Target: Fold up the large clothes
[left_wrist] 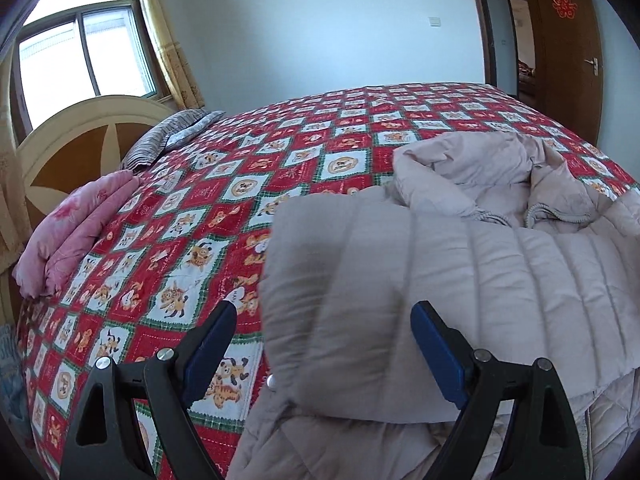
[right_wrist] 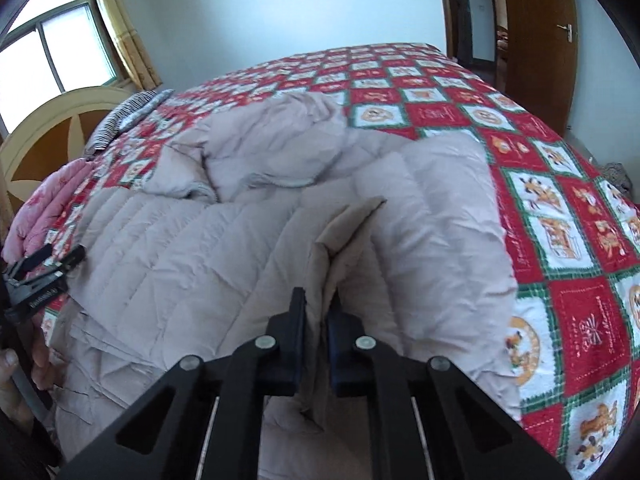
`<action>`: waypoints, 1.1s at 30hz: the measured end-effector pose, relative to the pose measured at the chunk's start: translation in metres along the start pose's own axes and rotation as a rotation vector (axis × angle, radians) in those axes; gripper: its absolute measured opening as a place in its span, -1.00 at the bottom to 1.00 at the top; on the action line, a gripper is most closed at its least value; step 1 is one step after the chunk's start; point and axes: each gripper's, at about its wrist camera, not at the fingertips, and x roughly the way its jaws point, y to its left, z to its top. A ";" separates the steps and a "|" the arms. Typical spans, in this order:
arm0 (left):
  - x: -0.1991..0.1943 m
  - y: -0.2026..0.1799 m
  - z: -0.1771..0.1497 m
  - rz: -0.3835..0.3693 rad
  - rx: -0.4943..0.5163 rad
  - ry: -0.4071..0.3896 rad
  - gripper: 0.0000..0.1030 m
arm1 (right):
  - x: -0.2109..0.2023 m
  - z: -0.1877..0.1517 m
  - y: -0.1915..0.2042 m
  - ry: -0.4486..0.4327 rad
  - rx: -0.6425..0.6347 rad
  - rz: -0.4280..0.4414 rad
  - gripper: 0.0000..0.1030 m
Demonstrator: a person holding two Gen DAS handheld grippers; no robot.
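Right tool [right_wrist: 318,312] pinches coat [right_wrist: 224,248] edge; left tool [left_wrist: 324,320] agape

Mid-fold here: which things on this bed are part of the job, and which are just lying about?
Part of the job:
- beige padded coat, spread on the bed
- right hand-held gripper, shut on a coat edge
- left hand-held gripper, open over the coat

Just lying about:
- pink folded quilt
- striped pillow
- red patterned bedspread beneath everything
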 end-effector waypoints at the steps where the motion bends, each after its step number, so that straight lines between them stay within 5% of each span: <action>1: 0.002 0.002 0.002 0.000 -0.010 0.008 0.73 | 0.004 0.001 -0.002 0.016 -0.009 -0.001 -0.77; 3: 0.006 0.002 0.007 -0.008 -0.024 0.028 0.73 | 0.003 0.000 -0.008 0.005 0.002 -0.028 -0.54; 5: 0.005 0.001 0.013 -0.026 -0.041 0.025 0.73 | -0.005 -0.001 -0.013 -0.027 0.038 -0.094 0.08; 9: 0.008 -0.011 0.026 -0.033 -0.035 0.005 0.73 | -0.035 0.010 -0.006 -0.141 0.054 -0.150 0.10; 12: 0.025 -0.022 0.029 -0.032 -0.029 0.040 0.73 | -0.042 0.021 0.010 -0.176 0.031 -0.108 0.10; 16: 0.053 -0.036 0.017 0.003 0.002 0.095 0.73 | -0.015 0.028 0.037 -0.119 -0.016 -0.012 0.10; 21: 0.057 -0.040 0.006 0.011 0.011 0.067 0.78 | 0.032 0.017 0.039 -0.017 -0.028 -0.041 0.10; 33: 0.070 -0.039 -0.002 -0.025 -0.024 0.095 0.92 | 0.048 -0.001 0.037 -0.021 -0.068 -0.085 0.11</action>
